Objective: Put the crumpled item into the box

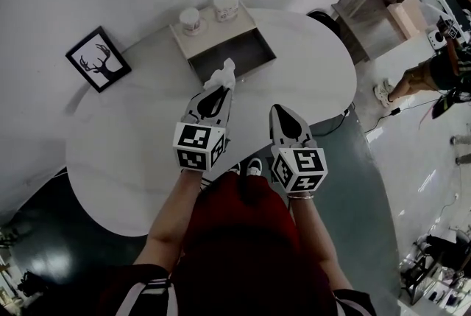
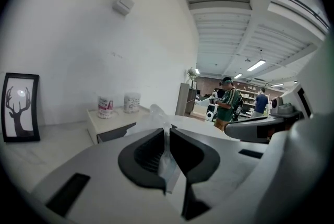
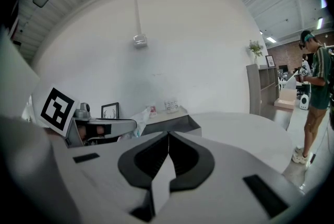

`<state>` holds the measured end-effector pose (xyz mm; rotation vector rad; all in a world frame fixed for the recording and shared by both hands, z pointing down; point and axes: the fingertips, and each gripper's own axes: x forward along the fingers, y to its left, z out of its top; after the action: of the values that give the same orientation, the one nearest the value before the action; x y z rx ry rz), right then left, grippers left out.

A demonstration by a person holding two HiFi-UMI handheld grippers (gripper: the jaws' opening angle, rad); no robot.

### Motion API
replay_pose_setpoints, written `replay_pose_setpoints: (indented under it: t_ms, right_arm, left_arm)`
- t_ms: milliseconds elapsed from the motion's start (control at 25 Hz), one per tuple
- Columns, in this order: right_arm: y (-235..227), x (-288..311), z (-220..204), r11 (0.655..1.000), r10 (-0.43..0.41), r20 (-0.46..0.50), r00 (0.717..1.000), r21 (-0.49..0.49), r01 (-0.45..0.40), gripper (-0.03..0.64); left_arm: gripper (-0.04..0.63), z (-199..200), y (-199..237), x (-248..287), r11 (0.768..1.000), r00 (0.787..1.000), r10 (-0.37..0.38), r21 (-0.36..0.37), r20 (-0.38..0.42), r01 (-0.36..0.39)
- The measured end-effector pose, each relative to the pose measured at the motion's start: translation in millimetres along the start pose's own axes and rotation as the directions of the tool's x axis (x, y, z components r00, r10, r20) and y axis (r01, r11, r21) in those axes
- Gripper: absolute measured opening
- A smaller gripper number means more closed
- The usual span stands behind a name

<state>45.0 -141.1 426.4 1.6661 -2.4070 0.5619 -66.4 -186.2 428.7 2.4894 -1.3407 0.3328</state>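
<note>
We are clamping the one crumpled white plastic item (image 1: 223, 73) in our left claw (image 1: 218, 88), at the front of the one open beige box (image 1: 254, 38), which is carrying two white cups (image 1: 190, 20) (image 1: 225, 7) on the white table (image 1: 132, 138); our right claw (image 1: 280, 114) is hanging closed, empty.

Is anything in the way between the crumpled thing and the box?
No, nothing visible. The left gripper holds the crumpled item right at the open side of the box. The two cups stand on the box's top, off the path.
</note>
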Motion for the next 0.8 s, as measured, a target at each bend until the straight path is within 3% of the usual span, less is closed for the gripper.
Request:
replay_pose_setpoints:
  t_ms: [560, 800]
  right_arm:
    - [-21, 46, 12, 0.998, 0.066, -0.028, 0.997, -0.014, -0.066, 0.015]
    - [-28, 65, 11, 0.998, 0.070, -0.042, 0.997, -0.005, -0.070, 0.015]
  left_arm:
    - [0.054, 12, 33, 52, 0.998, 0.998, 0.047, 0.036, -0.051, -0.045]
    - [0.054, 16, 40, 77, 0.998, 0.997, 0.031, 0.049, -0.067, -0.028]
